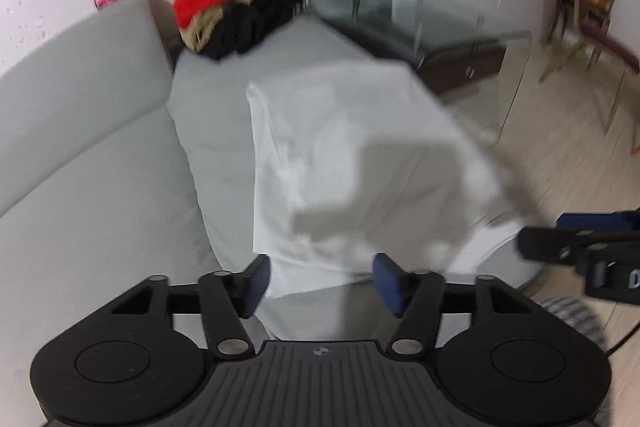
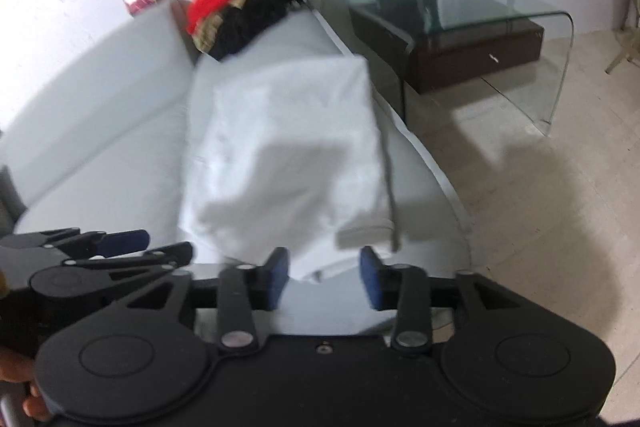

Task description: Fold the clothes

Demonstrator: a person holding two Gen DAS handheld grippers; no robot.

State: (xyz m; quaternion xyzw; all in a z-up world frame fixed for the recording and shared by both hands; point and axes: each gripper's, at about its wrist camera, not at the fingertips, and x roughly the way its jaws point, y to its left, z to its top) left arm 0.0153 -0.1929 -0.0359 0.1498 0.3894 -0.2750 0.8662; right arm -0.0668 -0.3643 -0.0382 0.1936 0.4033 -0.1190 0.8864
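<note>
Grey sofa seat [image 1: 216,115] bearing white garment [image 1: 352,147], folded into a compact rectangle at centre. Pile of red, tan and black clothes [image 1: 236,3] at 11 o'clock. Left gripper [image 1: 322,281] and right gripper [image 2: 324,277] both spread, grasping nothing. Fold apparently complete; pile's state unclear through blur.

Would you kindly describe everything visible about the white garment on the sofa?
The white garment is thin, soft-looking cloth, folded into a rough rectangle with light wrinkles. It lies flat on the grey sofa seat, its near edge between the open fingers of both grippers, apparently ungripped. Shadows fall across its middle. Motion blur hides finer detail.
</note>
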